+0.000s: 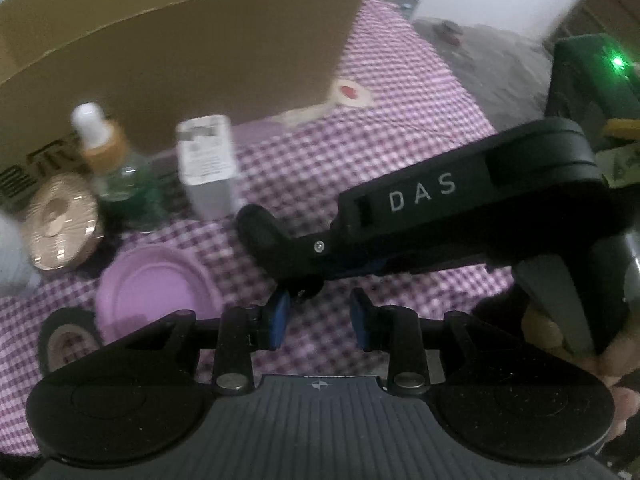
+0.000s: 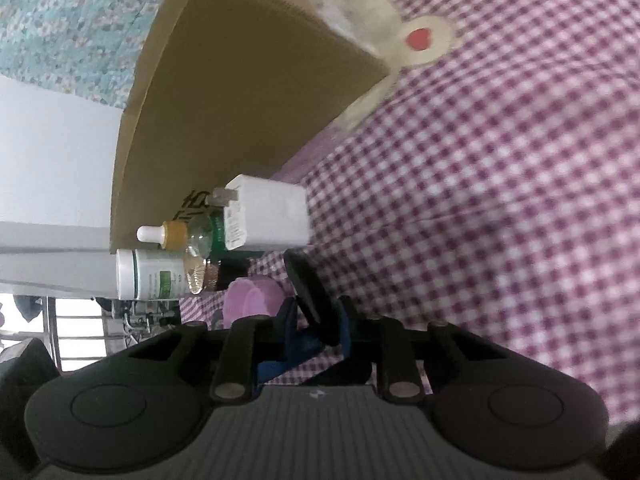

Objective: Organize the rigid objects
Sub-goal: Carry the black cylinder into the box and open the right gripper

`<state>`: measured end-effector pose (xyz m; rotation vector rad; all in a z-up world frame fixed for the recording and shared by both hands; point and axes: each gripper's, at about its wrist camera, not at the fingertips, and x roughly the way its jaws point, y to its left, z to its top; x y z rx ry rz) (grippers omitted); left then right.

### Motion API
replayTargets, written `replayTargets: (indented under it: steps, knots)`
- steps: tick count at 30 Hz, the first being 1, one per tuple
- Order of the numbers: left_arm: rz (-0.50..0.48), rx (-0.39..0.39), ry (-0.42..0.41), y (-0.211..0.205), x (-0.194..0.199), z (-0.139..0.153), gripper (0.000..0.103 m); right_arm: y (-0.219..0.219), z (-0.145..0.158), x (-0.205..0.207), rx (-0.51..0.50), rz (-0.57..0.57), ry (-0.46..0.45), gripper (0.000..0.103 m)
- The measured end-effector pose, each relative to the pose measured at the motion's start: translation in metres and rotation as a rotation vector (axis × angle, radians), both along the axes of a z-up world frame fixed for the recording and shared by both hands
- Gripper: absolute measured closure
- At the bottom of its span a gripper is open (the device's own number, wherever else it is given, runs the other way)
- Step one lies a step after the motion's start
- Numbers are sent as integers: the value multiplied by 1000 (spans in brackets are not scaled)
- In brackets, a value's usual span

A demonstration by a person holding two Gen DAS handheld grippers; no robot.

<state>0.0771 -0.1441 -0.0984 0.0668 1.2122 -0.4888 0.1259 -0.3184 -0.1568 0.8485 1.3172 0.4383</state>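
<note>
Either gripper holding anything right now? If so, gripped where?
Right gripper is shut on a black flat rounded piece, pinched at its near end, the rest sticking out forward; what it is, cannot tell. Left gripper open, empty.

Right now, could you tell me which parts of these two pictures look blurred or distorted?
Left wrist view: the dropper bottle and white charger are smeared by motion, and the cardboard box edge bows from the fisheye. Right wrist view: the scene is rolled sideways, the charger fairly sharp, the checked cloth soft.

left gripper (image 1: 320, 316): showing black body, blue pads, ribbed grey base
right gripper (image 1: 280, 236): wearing white "DAS" lettering, one screw
</note>
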Motion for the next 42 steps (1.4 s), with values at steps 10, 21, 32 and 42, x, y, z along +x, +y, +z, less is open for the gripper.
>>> replayTargets:
  steps: [10, 21, 32, 42]
  knots:
    - [-20, 86, -35, -10, -2, 2, 72, -14, -6, -6, 21, -30, 9, 82]
    - [-31, 130, -65, -10, -5, 9, 79, -6, -1, -11, 17, -33, -22, 84]
    - [-18, 75, -218, 2, -37, 79, 79, 1, 70, -32, -3, -24, -171, 84]
    - [121, 54, -390, 50, -1, 158, 79, 45, 164, 14, 23, 90, -413, 84]
